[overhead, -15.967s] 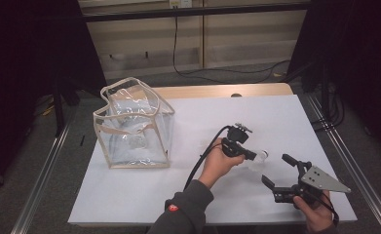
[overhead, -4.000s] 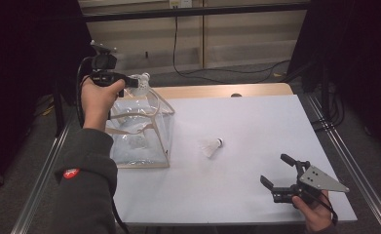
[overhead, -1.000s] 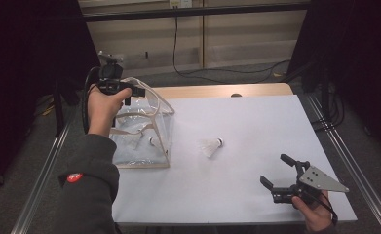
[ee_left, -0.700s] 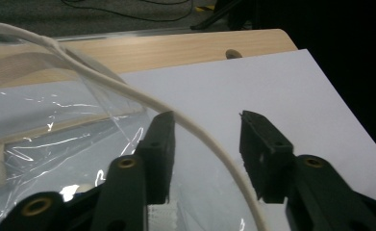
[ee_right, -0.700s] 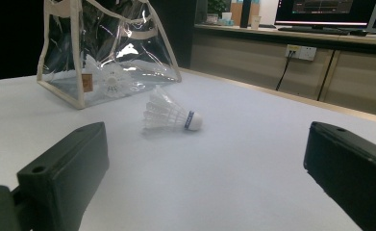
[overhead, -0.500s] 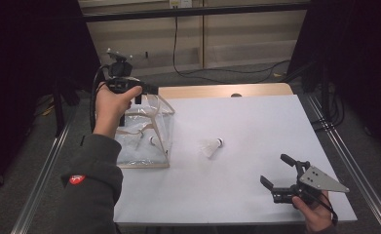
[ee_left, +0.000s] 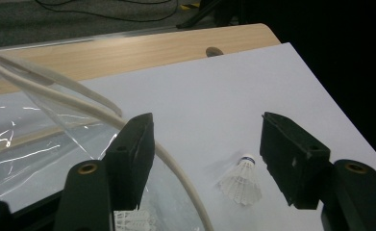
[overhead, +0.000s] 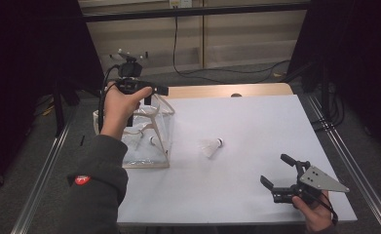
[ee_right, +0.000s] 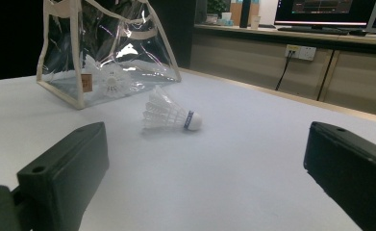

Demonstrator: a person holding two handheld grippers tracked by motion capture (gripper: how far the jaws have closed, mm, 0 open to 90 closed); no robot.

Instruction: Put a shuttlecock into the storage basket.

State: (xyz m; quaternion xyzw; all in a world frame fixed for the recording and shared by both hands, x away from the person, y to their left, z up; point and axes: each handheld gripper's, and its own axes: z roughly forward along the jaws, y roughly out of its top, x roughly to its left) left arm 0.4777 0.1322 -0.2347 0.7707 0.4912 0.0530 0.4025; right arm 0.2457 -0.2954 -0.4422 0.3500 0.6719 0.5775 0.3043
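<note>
Left gripper (overhead: pixel 149 92) above clear plastic tote bag (overhead: pixel 146 134), jaws just opening with nothing between them, one white feather shuttlecock (ee_right: pixel 112 82) inside, second shuttlecock (overhead: pixel 211 146) loose mid white table (overhead: pixel 256 122); right gripper (overhead: pixel 279 174) spread, idle, its view showing monitors (ee_right: pixel 334 9).

Left tool (overhead: pixel 146 92) shifted rightward above clear bag (overhead: pixel 149 141), jaws just opening, nothing between them.

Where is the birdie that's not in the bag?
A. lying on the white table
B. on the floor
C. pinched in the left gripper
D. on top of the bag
A: the birdie lies on its side on the white table, right of the bag, with no gripper touching it.
</note>
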